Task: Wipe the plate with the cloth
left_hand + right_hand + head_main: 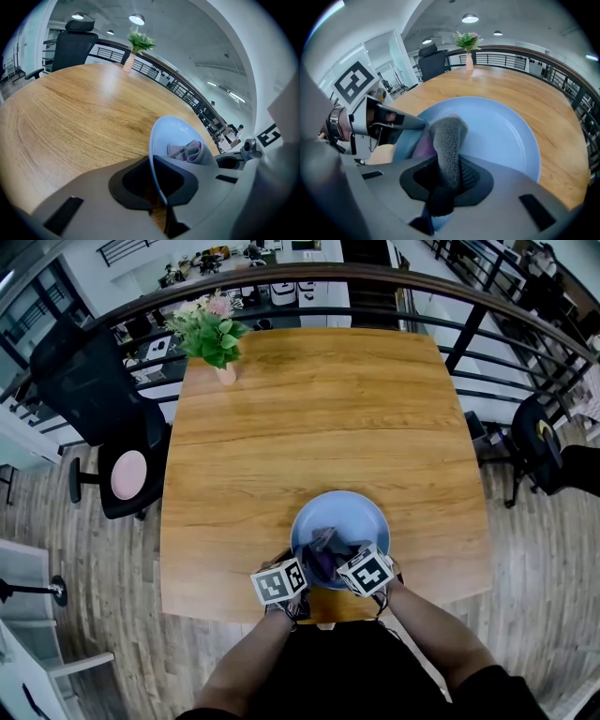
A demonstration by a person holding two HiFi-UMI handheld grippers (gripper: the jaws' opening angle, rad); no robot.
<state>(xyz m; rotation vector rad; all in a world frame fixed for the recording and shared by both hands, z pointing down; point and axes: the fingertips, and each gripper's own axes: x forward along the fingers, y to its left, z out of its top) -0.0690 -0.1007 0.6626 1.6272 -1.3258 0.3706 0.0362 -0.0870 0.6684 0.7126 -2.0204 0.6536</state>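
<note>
Near the front edge of a wooden table (pixel 319 409), the left gripper (pixel 157 183) clamps the rim of a pale blue plate (pixel 345 510) while the right gripper (pixel 445 180) grips a grey cloth (pixel 447 136) bunched on the plate's near side; a vase of flowers (pixel 217 338) stands at the far-left corner

Light blue plate (pixel 343 512), grey and purple cloth (pixel 323 553)

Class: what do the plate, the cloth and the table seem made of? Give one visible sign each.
The plate: glazed ceramic or plastic; smooth, pale blue, soft sheen.
The cloth: grey fuzzy fabric, perhaps microfibre; nubbly pile, limp folds.
The table: wood or veneer; streaky grain, satin finish.
</note>
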